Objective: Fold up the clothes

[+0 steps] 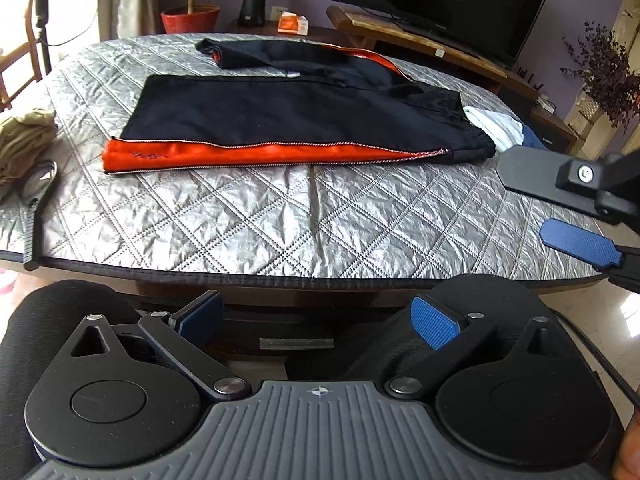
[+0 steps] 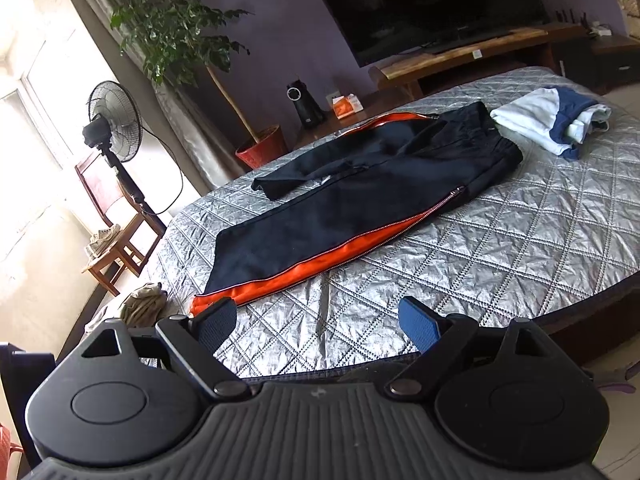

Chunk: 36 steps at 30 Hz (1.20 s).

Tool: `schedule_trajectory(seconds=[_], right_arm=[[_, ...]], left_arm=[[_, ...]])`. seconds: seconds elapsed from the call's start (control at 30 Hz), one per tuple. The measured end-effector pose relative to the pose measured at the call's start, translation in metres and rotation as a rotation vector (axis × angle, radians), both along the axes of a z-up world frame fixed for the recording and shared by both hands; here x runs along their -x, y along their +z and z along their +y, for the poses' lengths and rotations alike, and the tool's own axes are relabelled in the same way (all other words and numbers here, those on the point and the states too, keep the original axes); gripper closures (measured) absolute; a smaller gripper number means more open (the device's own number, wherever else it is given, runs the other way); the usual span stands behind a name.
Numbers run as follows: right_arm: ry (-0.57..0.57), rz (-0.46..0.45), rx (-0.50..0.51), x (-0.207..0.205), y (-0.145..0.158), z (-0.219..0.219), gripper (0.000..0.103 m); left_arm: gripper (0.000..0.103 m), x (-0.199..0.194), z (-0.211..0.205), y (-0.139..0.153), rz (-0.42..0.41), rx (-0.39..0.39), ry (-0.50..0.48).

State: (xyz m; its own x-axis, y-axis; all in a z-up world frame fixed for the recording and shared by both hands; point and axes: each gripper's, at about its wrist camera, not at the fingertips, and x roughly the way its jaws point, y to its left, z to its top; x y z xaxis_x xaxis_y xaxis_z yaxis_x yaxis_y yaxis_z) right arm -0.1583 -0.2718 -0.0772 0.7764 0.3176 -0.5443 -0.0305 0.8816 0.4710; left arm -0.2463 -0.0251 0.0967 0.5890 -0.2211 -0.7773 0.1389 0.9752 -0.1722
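Nearest the lens in the left wrist view, left gripper (image 1: 318,322) spread wide with nothing between its blue pads, hanging over the near edge of the table (image 1: 280,236), dark-clothed knee just below on the left. Same posture in the right wrist view: right gripper (image 2: 316,326) spread wide and empty, poised above the quilted silver cover near the table's front rim; also seen from the side at the right edge of the left wrist view, one black finger and one blue pad apart. Farther back, lying flat on the silver cover, dark navy trousers (image 1: 288,116) with an orange lining (image 1: 224,154) showing along an opened side zip, one leg spread out toward the left, the other leg bunched behind it. Just beside the waistband, touching or nearly so, folded white-and-blue garment (image 2: 554,120). At the table's left edge, crumpled khaki garment (image 1: 24,136), well apart from the trousers. Beyond the table: television (image 1: 444,4) on a wooden stand, red plant pot (image 1: 190,18), standing fan (image 2: 114,122) beside a wooden chair (image 2: 110,216) by the bright window.
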Motion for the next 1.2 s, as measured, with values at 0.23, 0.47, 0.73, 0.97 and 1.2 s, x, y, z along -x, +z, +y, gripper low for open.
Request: schedule_trajectory(seconds=[0.23, 0.47, 0.73, 0.97, 1.2], right_arm=[[0.004, -0.017, -0.002, 0.006, 0.002, 0.000, 0.017], [-0.019, -0.019, -0.028, 0.008, 0.002, -0.005, 0.016], [-0.038, -0.012, -0.041, 0.004, 0.000, -0.003, 0.016], [-0.054, 0.024, -0.038, -0.008, -0.005, -0.001, 0.016], [-0.142, 0.112, -0.091, -0.034, -0.017, -0.026, 0.016]], left_arm=[[0.001, 0.002, 0.006, 0.007, -0.009, 0.018, 0.046], [0.001, 0.002, 0.009, 0.015, -0.021, 0.035, 0.068], [0.001, -0.017, 0.027, 0.023, -0.052, 0.110, 0.122], [0.000, -0.058, 0.049, 0.007, -0.041, 0.136, 0.183], [0.000, -0.112, 0.056, 0.003, -0.079, 0.116, 0.176]])
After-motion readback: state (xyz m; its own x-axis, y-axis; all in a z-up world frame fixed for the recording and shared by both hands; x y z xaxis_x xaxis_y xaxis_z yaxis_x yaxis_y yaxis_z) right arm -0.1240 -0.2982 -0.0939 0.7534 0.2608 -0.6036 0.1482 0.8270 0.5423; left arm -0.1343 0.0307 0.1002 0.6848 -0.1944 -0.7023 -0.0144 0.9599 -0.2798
